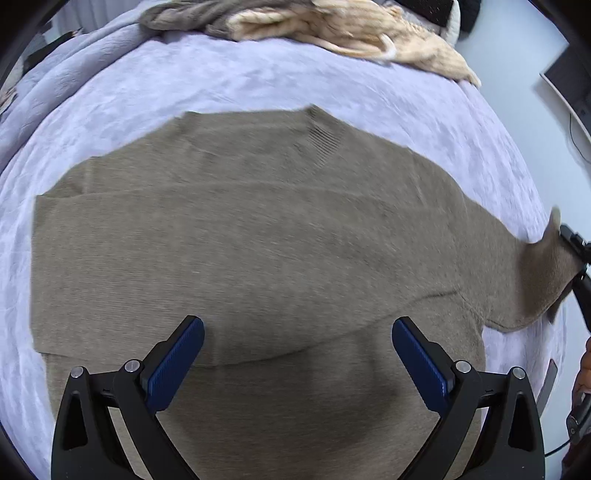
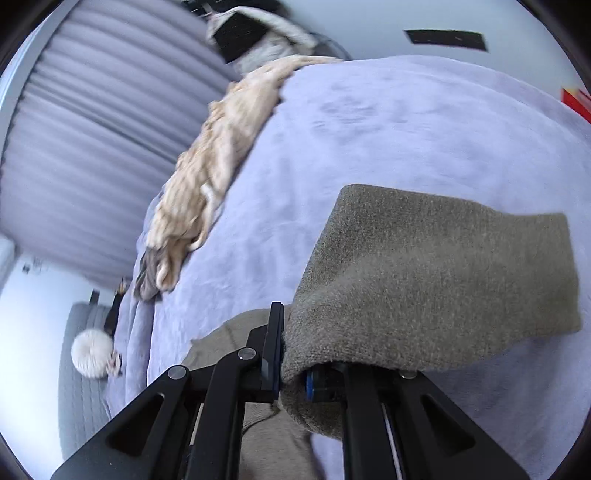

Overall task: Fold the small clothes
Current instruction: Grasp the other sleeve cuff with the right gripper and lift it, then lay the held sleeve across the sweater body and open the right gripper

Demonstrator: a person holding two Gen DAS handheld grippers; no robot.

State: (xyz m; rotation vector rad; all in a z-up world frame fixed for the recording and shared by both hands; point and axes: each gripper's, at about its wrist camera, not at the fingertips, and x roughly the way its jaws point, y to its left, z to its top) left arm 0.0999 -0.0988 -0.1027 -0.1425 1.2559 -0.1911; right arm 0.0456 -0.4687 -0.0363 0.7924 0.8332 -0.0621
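- Flat across a pale lavender bedspread [image 1: 258, 85]: a taupe-brown knitted sweater [image 1: 240, 229], ribbed collar toward the far side, one sleeve already folded across the body.
- Above the sweater's lower half: the left gripper [image 1: 298, 354], black with blue ribbed pads, jaws spread wide, nothing between them, pads clear of the knit.
- At the right edge of the left wrist view: the sweater's other sleeve [image 1: 546, 280], lifted off the bedspread and pinched at its cuff by the right gripper [image 1: 576, 258].
- Seen from the right wrist camera: right gripper [image 2: 295, 365] clamped nearly shut on that sleeve [image 2: 436, 273], the knit draped over and past the fingers and hiding one of them.
- Along the far edge of the bed: a heap of cream cable-knit clothing [image 1: 332, 26], with a grey-brown garment [image 1: 177, 16] beside it.
- Beyond the bed in the right wrist view: grey pleated curtains [image 2: 92, 129], blurred.
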